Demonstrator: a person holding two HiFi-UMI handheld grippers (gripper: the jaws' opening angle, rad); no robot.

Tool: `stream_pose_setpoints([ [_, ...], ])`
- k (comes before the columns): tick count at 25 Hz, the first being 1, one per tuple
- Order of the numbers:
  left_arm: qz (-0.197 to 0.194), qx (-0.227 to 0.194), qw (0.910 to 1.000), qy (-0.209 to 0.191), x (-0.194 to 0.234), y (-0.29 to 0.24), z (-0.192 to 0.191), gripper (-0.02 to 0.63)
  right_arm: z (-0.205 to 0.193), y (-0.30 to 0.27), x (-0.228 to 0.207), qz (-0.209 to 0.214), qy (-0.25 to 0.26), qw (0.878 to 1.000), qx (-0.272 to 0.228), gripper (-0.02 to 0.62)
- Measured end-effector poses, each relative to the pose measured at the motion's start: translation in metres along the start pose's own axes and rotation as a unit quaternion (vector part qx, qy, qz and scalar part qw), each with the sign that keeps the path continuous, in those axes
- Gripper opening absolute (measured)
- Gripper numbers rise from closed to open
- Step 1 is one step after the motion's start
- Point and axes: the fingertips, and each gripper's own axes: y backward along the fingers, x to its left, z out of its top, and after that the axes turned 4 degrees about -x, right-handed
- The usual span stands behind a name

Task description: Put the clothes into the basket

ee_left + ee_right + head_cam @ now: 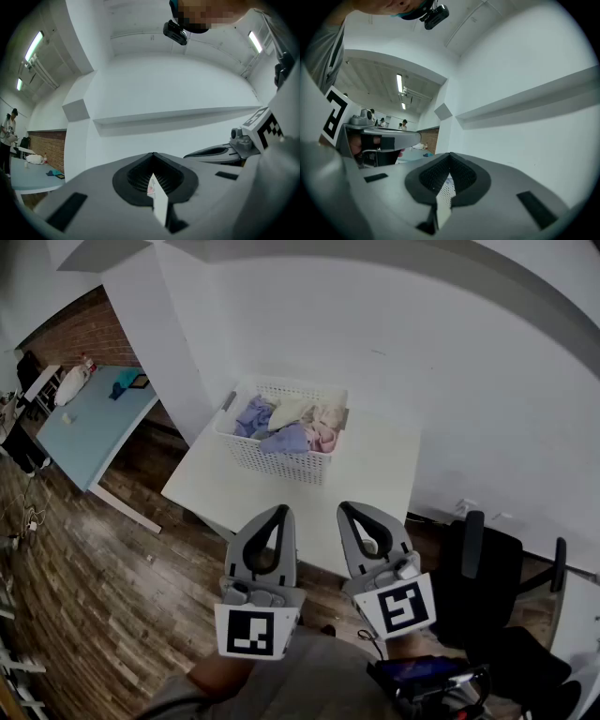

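Right, white table on wood floor, clothes piled in the basket there. My left gripper and right gripper hang well back, jaws pressed together, holding nothing. Gripper views alone show a person far off.

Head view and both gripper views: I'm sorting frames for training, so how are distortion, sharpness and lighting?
Head view: strong fisheye bends the walls; basket sharp, light soft and even. Left gripper view: dark round border, ceiling lamps blown out white. Right gripper view: same dark border, the wall ledge bowed, the near fingers slightly soft.
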Motion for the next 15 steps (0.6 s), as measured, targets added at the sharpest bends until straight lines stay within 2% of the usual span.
stream_pose_setpoints([
  [15,-0.011,0.011,0.9999,0.003,-0.0002,0.0021,-0.0033,0.009,0.0017,0.0013,0.0010,-0.009,-0.009,1.000,0.003,0.006],
])
